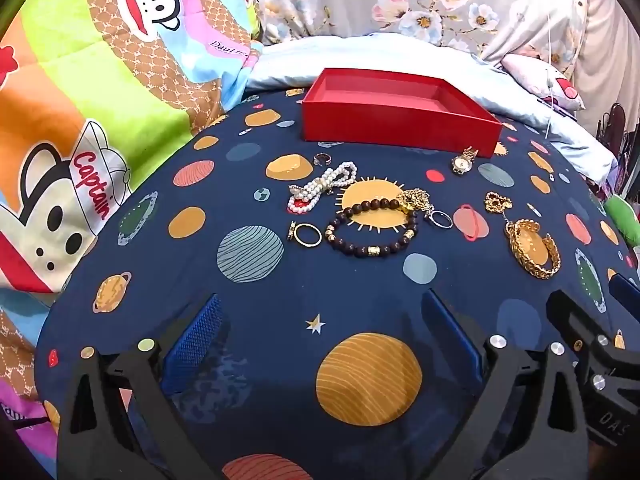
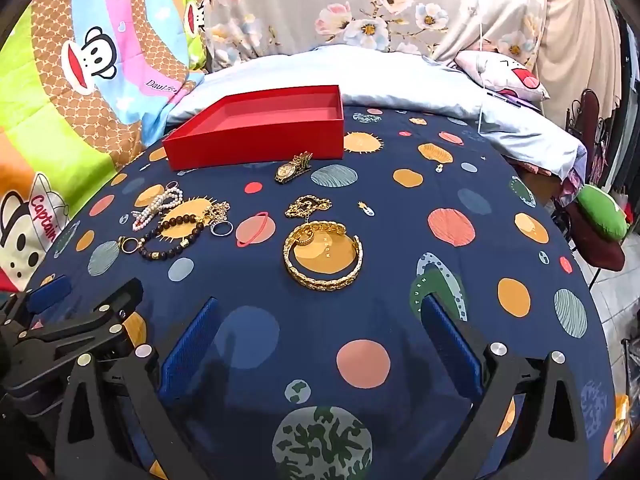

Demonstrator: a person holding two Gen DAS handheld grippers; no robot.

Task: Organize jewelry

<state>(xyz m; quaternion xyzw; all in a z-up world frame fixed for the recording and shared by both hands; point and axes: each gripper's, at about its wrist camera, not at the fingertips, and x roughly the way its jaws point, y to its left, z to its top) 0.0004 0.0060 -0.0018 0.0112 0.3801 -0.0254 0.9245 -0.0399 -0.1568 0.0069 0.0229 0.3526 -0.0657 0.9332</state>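
Note:
An empty red box (image 1: pixel 400 120) (image 2: pixel 256 136) sits at the far side of a navy planet-print cover. In front of it lie a pearl string (image 1: pixel 322 190) (image 2: pixel 158 208), a dark bead bracelet (image 1: pixel 372 226) (image 2: pixel 172 236), a gold ring (image 1: pixel 308 235) (image 2: pixel 128 245), a gold watch (image 1: pixel 464 160) (image 2: pixel 294 168), a gold chain (image 1: pixel 416 199) (image 2: pixel 308 205) and a wide gold bangle (image 1: pixel 534 248) (image 2: pixel 323 258). My left gripper (image 1: pixel 322 334) hangs open, short of the beads. My right gripper (image 2: pixel 320 340) hangs open, short of the bangle. Neither holds anything.
A cartoon monkey quilt (image 1: pixel 100 100) is heaped at the left. A pale blue pillow (image 2: pixel 400 80) and floral fabric (image 2: pixel 360 8) lie behind the box. A green cushion (image 2: pixel 602 214) marks the bed's right edge, with floor tiles (image 2: pixel 624 292) beyond. A silver ring (image 1: pixel 440 219) lies by the chain.

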